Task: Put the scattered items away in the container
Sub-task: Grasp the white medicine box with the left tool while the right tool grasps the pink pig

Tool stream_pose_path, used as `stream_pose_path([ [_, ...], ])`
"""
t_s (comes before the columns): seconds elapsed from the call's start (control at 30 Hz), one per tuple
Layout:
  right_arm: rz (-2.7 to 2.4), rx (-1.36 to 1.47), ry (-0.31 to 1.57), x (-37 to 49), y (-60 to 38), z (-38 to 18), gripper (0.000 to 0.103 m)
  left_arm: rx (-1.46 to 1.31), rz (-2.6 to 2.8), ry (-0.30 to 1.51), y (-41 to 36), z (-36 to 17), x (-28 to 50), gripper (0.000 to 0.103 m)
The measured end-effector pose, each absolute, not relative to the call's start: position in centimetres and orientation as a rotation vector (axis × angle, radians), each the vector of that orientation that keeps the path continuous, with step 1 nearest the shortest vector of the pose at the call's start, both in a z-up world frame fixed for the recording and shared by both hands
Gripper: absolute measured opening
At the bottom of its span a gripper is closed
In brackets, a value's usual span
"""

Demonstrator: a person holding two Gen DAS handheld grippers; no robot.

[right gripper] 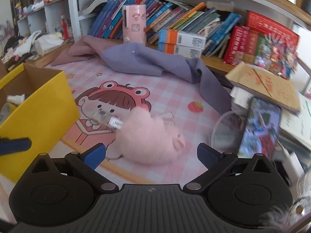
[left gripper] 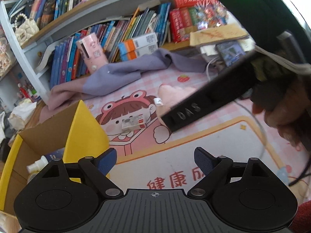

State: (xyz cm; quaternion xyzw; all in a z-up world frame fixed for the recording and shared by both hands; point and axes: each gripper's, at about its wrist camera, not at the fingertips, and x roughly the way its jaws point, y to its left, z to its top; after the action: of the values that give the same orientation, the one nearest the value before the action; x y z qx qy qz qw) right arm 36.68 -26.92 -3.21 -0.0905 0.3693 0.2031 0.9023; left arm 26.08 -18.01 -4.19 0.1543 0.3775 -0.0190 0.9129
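1. Both grippers stood wide open with nothing between their fingers: the left gripper (left gripper: 155,159) hovered over the cartoon mat (left gripper: 194,141) on the tabletop, and the right gripper (right gripper: 151,153) hung just in front of the pink plush toy (right gripper: 149,137).
2. Lying on the mat, the plush toy touched a small clear packet (right gripper: 107,119) at its left side.
3. At the left stood the yellow cardboard box (left gripper: 81,136), open, with a white spray bottle (left gripper: 38,164) inside.
4. A purple cloth (right gripper: 147,62) lay crumpled farther back, before the bookshelf (right gripper: 175,25).
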Motion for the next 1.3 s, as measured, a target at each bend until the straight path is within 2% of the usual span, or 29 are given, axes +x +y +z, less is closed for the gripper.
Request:
stream_pose_path([
  [0.3, 0.464, -0.199, 0.823, 41.3, -24.8, -6.2, 0.103, 0.319, 0.016, 0.833, -18.0, -5.2, 28.3, 0.089],
  [0.4, 0.471, -0.213, 0.843, 42.1, -24.7, -7.1, 0.099, 0.310, 0.034, 0.848, -17.9, -5.5, 28.9, 0.089],
  [0.5, 0.489, -0.211, 0.823, 42.1, -25.1, -7.1, 0.088, 0.311, 0.042, 0.854, -18.1, -5.8, 29.7, 0.089],
  [0.6, 0.512, -0.177, 0.774, 41.7, -26.0, -5.9, 0.058, 0.317, 0.043, 0.850, -18.4, -6.1, 30.5, 0.089],
  [0.63, 0.501, -0.173, 0.763, 41.5, -26.3, -5.3, 0.055, 0.316, 0.046, 0.850, -18.5, -6.2, 30.8, 0.089],
  [1.0, 0.452, -0.108, 0.743, 38.8, -31.7, -2.5, 0.055, 0.165, 0.167, 0.860, -17.1, -7.1, 36.2, 0.086],
  [1.1, 0.454, -0.154, 0.757, 37.6, -32.3, -2.7, 0.055, 0.111, 0.184, 0.865, -16.3, -7.8, 38.2, 0.080],
  [1.3, 0.469, -0.175, 0.786, 36.2, -32.4, -3.5, 0.056, 0.067, 0.206, 0.869, -15.3, -9.3, 40.8, 0.080],
])
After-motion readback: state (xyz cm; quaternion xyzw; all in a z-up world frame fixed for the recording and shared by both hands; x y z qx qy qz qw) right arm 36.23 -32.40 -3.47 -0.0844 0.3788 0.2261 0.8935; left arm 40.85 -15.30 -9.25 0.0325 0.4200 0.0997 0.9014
